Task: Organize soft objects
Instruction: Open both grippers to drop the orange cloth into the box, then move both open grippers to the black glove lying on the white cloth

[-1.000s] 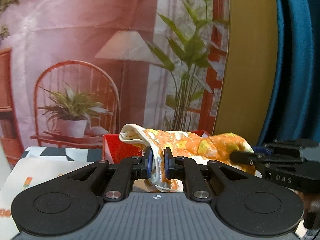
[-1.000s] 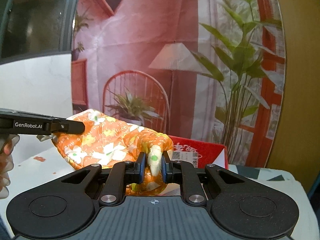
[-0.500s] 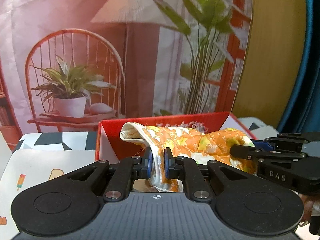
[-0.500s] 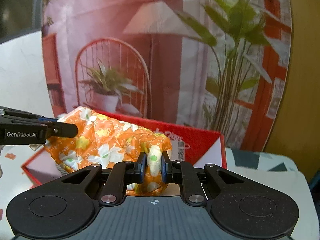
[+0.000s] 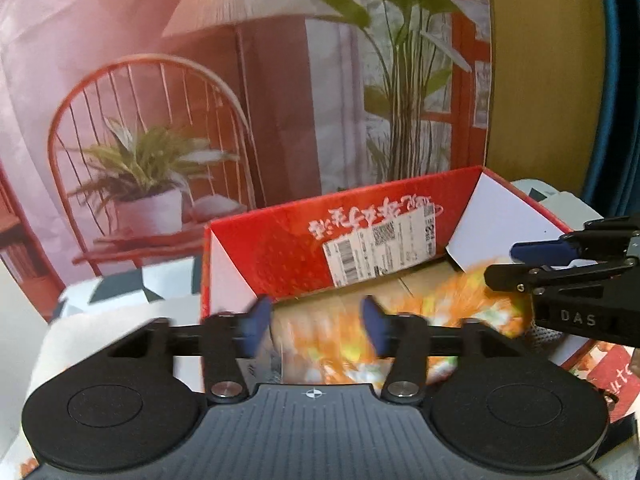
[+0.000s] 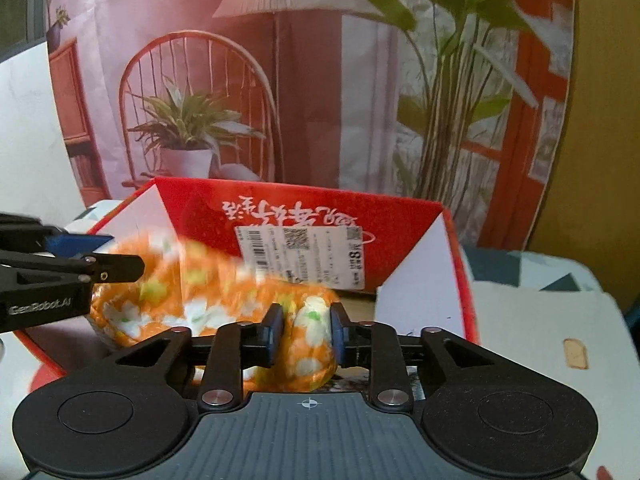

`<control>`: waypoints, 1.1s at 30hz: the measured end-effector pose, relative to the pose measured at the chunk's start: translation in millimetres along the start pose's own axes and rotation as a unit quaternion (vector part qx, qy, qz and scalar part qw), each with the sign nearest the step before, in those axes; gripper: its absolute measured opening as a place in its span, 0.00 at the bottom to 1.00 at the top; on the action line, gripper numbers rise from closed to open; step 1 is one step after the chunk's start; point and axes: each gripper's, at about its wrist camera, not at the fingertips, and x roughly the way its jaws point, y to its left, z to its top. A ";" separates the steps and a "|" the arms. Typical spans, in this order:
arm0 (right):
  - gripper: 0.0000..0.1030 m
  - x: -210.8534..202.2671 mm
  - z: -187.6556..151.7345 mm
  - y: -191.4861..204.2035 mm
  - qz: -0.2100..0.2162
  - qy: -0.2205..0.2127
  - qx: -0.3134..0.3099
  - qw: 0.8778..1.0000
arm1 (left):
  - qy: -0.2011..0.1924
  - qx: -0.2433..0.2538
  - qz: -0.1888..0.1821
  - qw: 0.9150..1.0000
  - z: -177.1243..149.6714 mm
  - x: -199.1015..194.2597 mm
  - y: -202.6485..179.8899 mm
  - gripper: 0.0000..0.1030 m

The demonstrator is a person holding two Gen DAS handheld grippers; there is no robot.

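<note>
An orange floral cloth (image 6: 208, 300) hangs over the open red cardboard box (image 6: 304, 208); in the left wrist view the cloth (image 5: 432, 320) is blurred inside the box (image 5: 288, 248). My left gripper (image 5: 316, 326) is open, its blue pads wide apart, with the cloth just beyond them. My right gripper (image 6: 306, 330) has its pads parted a little around a fold of the cloth; the fold still sits between them, close to both pads. Each gripper shows in the other's view, the right one (image 5: 560, 276) and the left one (image 6: 72, 272).
The box stands on a patterned tablecloth (image 6: 540, 320). A printed backdrop with a chair, a potted plant and a lamp (image 5: 168, 128) hangs right behind the box. A yellow wall and a blue curtain (image 5: 616, 80) are to the right.
Both grippers moved forward and down over the box. My left gripper opened and let go of the cloth, which is dropping into the box. My right gripper's pads widened around their fold.
</note>
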 end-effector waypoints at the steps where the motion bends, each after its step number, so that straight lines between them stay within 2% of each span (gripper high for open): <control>1: 0.29 -2.8 -1.5 0.6 -0.004 -0.007 -0.003 1.000 | -0.002 -0.003 0.006 1.000 -0.1 -2.5 1.9 0.61; 2: 0.32 -6.0 -2.1 0.4 -0.004 -0.013 -0.003 1.000 | -0.003 -0.007 0.010 1.000 0.4 -4.6 2.8 0.61; 10: 0.33 -40.9 -10.6 6.7 0.009 -0.058 -0.018 0.998 | -0.023 -0.059 -0.017 0.998 -9.1 -38.2 12.1 0.61; 17: 0.33 -86.5 -32.7 9.6 0.029 -0.118 -0.011 0.993 | -0.042 -0.109 -0.053 0.992 -38.4 -80.2 10.9 0.61; 21: 0.33 -111.0 -49.0 9.1 0.035 -0.135 -0.002 0.990 | -0.040 -0.118 -0.065 0.990 -61.5 -99.4 4.2 0.61; 26: 0.33 -131.4 -75.2 7.0 0.047 -0.130 0.031 0.990 | -0.027 -0.130 -0.078 0.988 -98.2 -117.6 -5.4 0.60; 33: 0.33 -139.5 -122.8 13.5 0.053 -0.089 0.055 0.993 | 0.003 -0.155 -0.100 0.983 -140.8 -132.6 -20.8 0.60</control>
